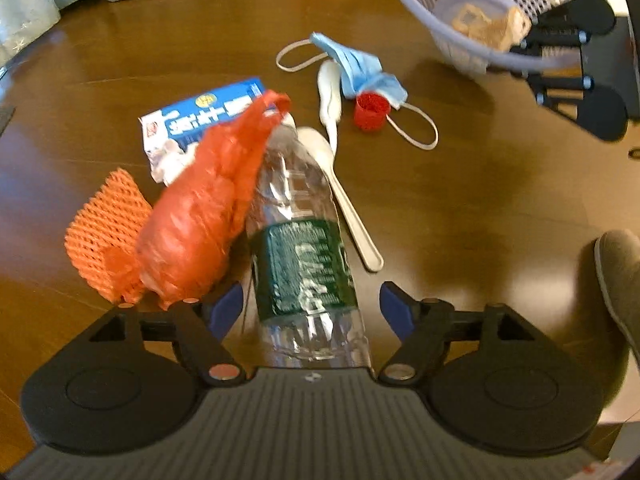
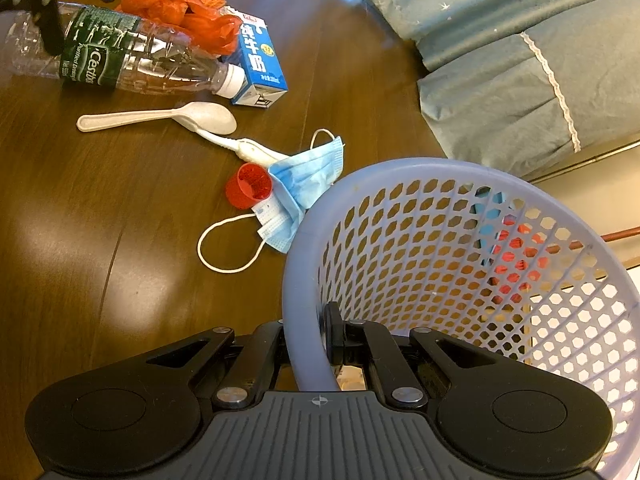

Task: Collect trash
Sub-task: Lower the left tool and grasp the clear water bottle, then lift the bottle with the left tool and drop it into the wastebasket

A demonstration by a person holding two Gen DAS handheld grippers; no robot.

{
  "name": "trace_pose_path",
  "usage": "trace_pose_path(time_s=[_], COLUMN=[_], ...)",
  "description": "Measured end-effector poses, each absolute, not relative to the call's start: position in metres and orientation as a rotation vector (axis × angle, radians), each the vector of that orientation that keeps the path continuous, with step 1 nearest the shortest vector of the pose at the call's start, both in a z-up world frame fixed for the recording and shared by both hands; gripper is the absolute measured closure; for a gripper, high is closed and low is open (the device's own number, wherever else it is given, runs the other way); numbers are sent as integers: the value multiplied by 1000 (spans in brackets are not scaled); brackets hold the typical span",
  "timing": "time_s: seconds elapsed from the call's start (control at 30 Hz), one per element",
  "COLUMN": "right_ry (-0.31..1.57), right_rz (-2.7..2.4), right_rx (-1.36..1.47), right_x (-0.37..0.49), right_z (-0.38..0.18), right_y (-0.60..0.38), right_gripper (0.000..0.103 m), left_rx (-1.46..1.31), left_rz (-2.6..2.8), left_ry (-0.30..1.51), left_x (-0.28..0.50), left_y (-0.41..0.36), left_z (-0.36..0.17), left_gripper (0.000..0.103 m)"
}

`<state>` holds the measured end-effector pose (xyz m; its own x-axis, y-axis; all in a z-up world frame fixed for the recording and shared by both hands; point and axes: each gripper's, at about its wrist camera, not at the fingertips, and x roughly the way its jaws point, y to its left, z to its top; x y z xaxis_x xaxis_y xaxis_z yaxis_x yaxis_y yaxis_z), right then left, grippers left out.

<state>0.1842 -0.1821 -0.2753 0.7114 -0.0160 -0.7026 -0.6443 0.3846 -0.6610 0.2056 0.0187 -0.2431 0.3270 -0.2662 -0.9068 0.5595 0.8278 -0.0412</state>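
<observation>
A clear plastic bottle (image 1: 304, 248) (image 2: 120, 56) with a green label lies on the wooden floor between the spread fingers of my left gripper (image 1: 311, 306), which is open around its lower half without touching it. A red plastic bag (image 1: 200, 220) (image 2: 180, 12) leans on the bottle's left side, next to orange foam netting (image 1: 104, 224). A blue milk carton (image 1: 200, 120) (image 2: 258, 64), two white spoons (image 1: 348, 200) (image 2: 160, 118), a red cap (image 1: 372, 110) (image 2: 248, 186) and a blue face mask (image 1: 360, 68) (image 2: 308, 184) lie beyond. My right gripper (image 2: 306, 340) is shut on the rim of the lilac mesh basket (image 2: 460, 272) (image 1: 480, 12).
Crumpled brownish trash (image 1: 488, 24) lies in the basket. Teal curtains or bedding (image 2: 520, 60) hang at the far side of the floor. A grey slipper (image 1: 620, 280) stands at the right edge of the left wrist view. Bare floor (image 2: 80, 260) lies in front of the litter.
</observation>
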Motion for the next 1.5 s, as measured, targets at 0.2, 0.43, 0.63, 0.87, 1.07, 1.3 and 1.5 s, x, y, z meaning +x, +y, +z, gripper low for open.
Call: trace_pose_path(time_s=[0.2,0.43,0.63,0.87,1.07,1.3,1.5], right_ry=[696,695,694,693,695,696,695], right_rz=[443,443,443,443,446,446,446], right_rx=[-1118,-1117,-1121,-1120,-1123,-1122,-1119], right_x=[184,185,185,184,183,183,183], right_z=[-275,-275,-276,-276,-278,-277,-276], right_y=[-182,-182,-180,-181,-180,-180,-180], right_gripper=[103,103,103,103,103,103,103], left_rx=[358,352,367,386,370,363,337], left_rz=[-550,-518,-522,-534,-490,-481,-481], left_ry=[1108,1122,1141,1133,1144,1159,1174], left_x=[198,204,208,208,218,227,226], left_y=[13,12,12,12,10,11,18], left_z=[-254,-264,-270,-272,-276,-279,-273], left_gripper=[31,32,41,41,39,44,46])
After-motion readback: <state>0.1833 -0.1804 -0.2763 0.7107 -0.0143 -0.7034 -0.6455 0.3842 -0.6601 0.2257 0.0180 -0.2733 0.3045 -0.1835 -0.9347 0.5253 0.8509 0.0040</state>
